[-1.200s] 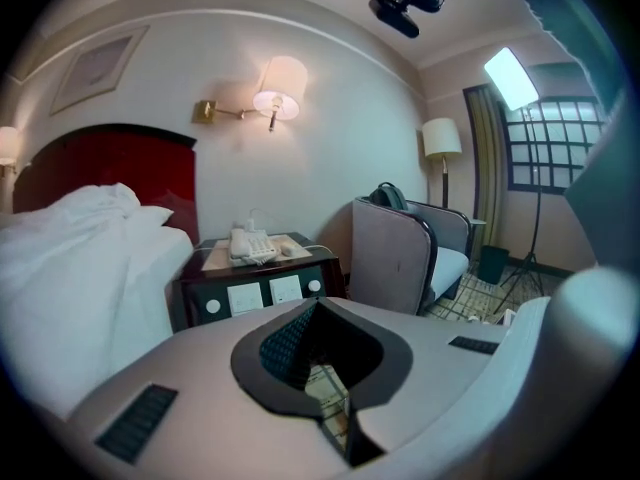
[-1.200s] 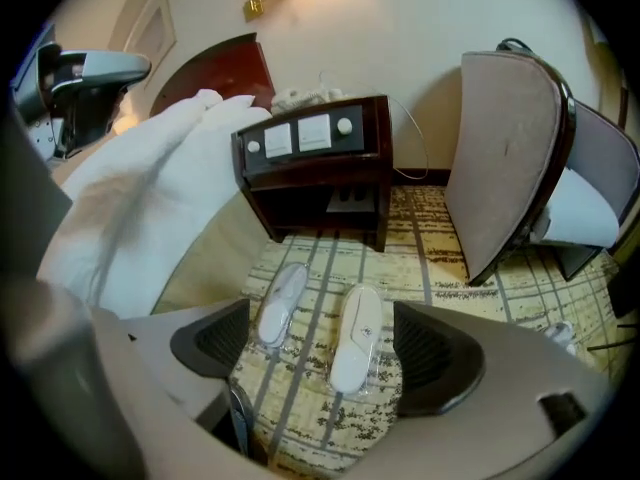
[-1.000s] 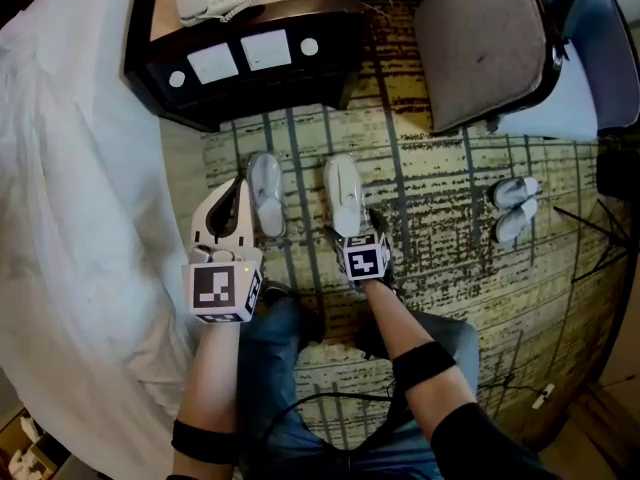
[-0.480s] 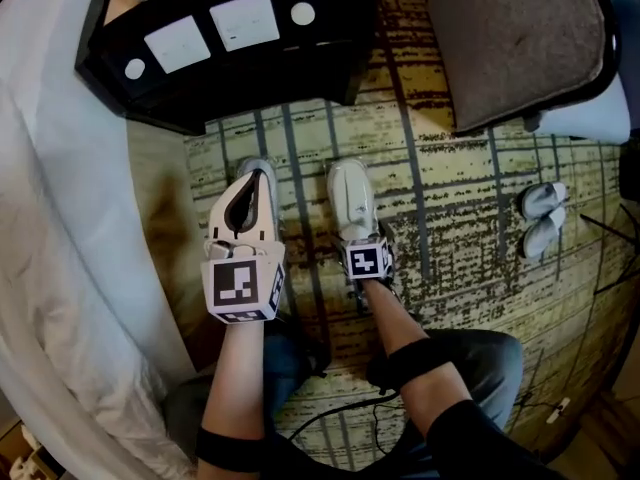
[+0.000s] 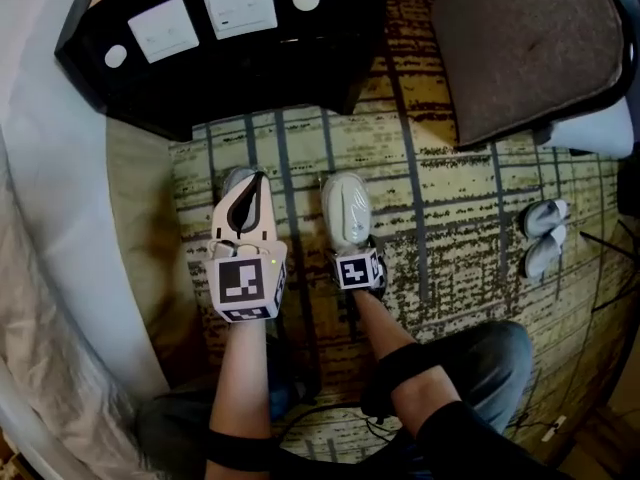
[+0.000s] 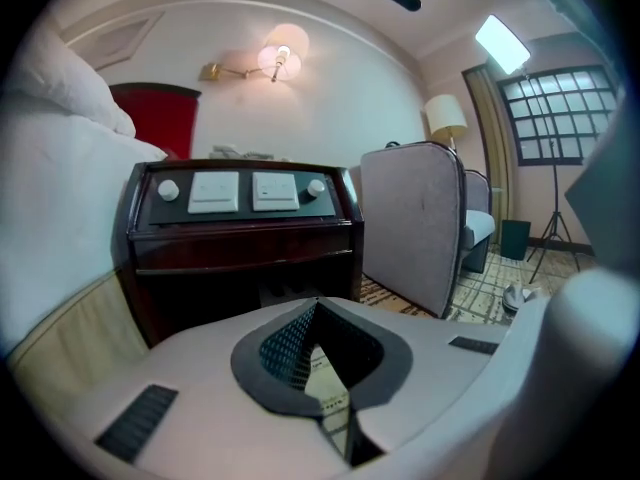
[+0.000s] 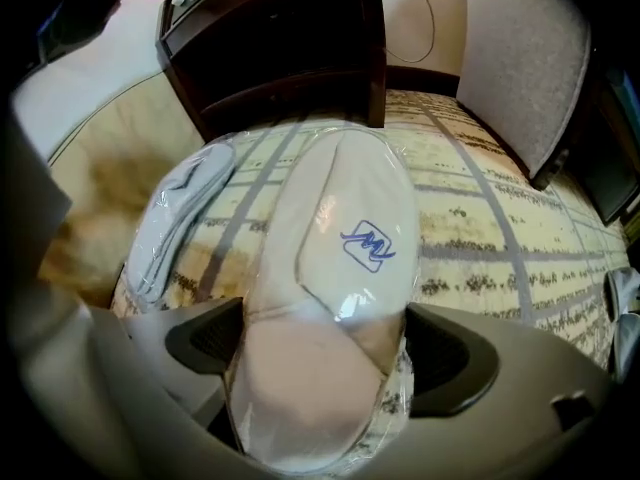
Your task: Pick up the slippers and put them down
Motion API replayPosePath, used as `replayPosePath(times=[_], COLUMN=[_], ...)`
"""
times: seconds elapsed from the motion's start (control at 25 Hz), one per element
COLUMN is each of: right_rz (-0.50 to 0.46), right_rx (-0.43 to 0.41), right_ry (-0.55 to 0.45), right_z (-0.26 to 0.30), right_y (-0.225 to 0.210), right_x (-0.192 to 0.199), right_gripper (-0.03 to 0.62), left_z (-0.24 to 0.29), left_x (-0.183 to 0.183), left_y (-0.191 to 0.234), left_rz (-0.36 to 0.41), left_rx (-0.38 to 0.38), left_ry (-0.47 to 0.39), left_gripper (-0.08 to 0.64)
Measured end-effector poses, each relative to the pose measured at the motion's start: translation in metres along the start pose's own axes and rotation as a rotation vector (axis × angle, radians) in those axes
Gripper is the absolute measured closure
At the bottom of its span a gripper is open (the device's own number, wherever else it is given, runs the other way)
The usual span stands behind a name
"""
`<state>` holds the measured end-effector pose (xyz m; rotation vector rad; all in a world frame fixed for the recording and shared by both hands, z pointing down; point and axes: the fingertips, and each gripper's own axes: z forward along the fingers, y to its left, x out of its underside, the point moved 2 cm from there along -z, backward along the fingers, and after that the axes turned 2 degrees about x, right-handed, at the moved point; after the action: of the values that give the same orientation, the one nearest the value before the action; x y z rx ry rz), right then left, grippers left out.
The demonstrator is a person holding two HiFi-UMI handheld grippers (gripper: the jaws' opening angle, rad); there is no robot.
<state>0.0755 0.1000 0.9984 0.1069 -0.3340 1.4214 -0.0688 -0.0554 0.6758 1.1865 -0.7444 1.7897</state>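
A white slipper in clear plastic wrap [image 5: 345, 208] [image 7: 335, 258] lies lengthwise between the jaws of my right gripper [image 5: 352, 248] [image 7: 320, 343]. The gripper is shut on its heel end, and its toe points at the dark nightstand, low over the patterned carpet. The second wrapped slipper [image 5: 236, 178] [image 7: 185, 218] rests on the carpet just left of it, partly hidden in the head view by my left gripper [image 5: 261, 180] [image 6: 318, 306]. That gripper hovers above it, shut with nothing between its jaws, and points towards the nightstand.
The dark nightstand [image 5: 230, 58] [image 6: 240, 238] stands close ahead, with the white bed [image 5: 50, 228] to the left. A grey chair [image 5: 520, 48] [image 6: 415, 218] is at the right. Another pair of slippers [image 5: 543, 236] lies on the carpet far right.
Both hands have sunk towards the carpet. The right gripper has kept hold of its slipper and brought it down beside the other one. The left gripper has stayed shut.
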Motion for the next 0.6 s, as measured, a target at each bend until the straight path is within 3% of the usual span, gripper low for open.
replayPosePath(times=[0.32, 0.6], right_rz=[0.024, -0.01], right_rx=[0.013, -0.012], right_ry=[-0.014, -0.039], right_z=[-0.008, -0.021], right_y=[-0.002, 0.002], right_x=[-0.004, -0.015], right_gripper=[0.164, 0.175], left_z=[-0.002, -0.007], left_x=[0.015, 0.025], left_y=[0.021, 0.027], left_rz=[-0.028, -0.038], left_rx=[-0.054, -0.075], left_ry=[-0.012, 0.006], left_gripper=[0.558, 0.558])
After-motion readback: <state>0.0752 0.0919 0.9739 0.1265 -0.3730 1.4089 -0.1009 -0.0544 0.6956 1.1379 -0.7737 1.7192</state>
